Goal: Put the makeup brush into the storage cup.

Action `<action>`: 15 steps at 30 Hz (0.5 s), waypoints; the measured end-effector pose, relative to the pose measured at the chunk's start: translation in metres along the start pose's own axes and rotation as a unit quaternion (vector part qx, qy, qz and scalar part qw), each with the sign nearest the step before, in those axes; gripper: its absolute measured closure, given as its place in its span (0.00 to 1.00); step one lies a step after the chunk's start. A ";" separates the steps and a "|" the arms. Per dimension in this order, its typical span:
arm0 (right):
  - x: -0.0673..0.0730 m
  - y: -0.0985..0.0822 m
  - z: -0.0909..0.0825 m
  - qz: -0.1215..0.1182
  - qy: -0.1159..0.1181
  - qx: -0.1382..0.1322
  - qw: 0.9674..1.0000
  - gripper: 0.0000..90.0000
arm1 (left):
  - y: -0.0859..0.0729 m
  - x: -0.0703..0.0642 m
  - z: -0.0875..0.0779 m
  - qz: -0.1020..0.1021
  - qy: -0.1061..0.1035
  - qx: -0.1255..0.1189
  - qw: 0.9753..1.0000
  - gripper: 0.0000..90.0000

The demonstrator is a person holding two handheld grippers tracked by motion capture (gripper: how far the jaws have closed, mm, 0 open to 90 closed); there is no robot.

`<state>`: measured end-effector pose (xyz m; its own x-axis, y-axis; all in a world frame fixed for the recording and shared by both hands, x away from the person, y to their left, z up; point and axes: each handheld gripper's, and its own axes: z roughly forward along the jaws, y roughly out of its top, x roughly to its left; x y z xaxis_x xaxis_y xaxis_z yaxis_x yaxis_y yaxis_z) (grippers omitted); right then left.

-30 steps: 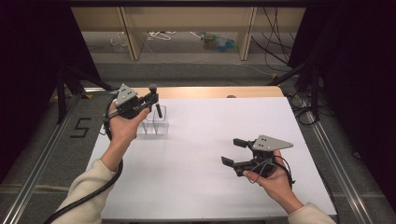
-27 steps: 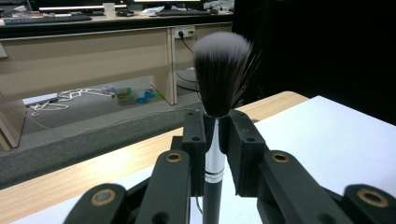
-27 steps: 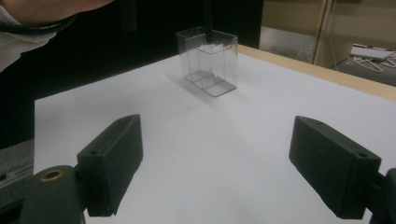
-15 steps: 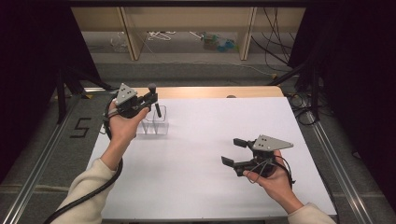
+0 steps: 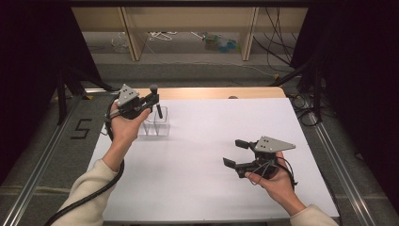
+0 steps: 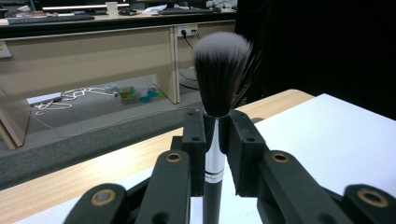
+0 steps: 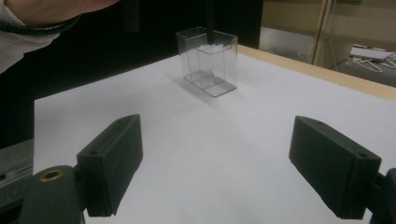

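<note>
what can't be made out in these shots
- Brush lower handle: cut off by the bottom edge in the left gripper view, so its tip is hidden.
- Whether the handle tip is inside the clear box: in the right gripper view the handle's upper part is cut by the top edge; in the high view the left gripper hides part of it.

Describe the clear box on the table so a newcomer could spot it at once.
On the white table, look to the far left area, just below the raised left tool. There stands a small clear plastic box, split into compartments; it is see-through, and a black makeup brush is held above it.
</note>
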<state>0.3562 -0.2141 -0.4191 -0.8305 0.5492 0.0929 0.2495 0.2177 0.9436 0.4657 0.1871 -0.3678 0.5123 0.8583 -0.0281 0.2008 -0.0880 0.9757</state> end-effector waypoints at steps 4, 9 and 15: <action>0.000 0.000 0.000 0.000 0.000 0.001 1.000 0.20 | -0.001 0.000 0.000 -0.005 0.001 0.000 1.000 0.87; 0.000 0.000 0.000 -0.001 0.000 0.001 1.000 0.20 | -0.001 0.001 0.001 0.000 0.001 0.001 1.000 0.87; 0.000 0.000 0.000 0.000 -0.001 0.002 1.000 0.20 | -0.001 0.001 0.003 0.002 0.000 -0.001 1.000 0.87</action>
<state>0.3562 -0.2145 -0.4190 -0.8292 0.5513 0.0922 0.2514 0.2204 0.9425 0.4685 0.1863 -0.3692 0.5126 0.8582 -0.0250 0.1979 -0.0898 0.9761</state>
